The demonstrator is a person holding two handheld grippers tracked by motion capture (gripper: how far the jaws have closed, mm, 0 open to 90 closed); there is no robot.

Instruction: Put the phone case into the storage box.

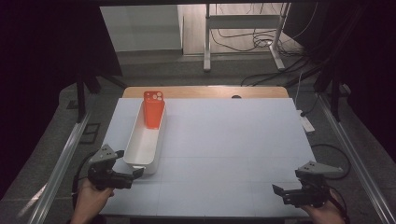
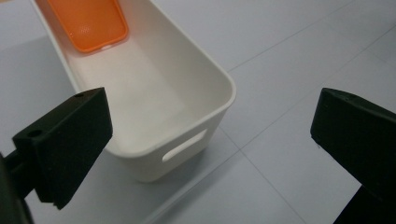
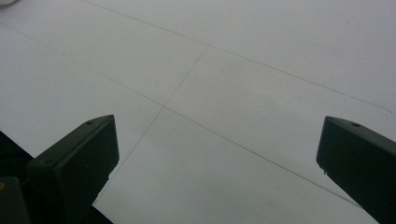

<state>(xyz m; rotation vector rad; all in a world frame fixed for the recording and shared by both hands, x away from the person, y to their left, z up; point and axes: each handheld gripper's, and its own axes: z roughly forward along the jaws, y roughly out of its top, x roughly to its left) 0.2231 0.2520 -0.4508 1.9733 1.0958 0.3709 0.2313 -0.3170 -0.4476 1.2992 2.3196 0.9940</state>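
Both grippers, left gripper by the white bin and right gripper, have open jaws.

High view overhead, facing forward; gripper views low, close, sharing table

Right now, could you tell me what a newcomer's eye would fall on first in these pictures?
The orange phone case stands out most, leaning at the far end of the long white bin on the table's left side. Next come the two black tongs near the front edge: the left tongs, open, just short of the bin's near end, and the right tongs, open, over the bare white table.
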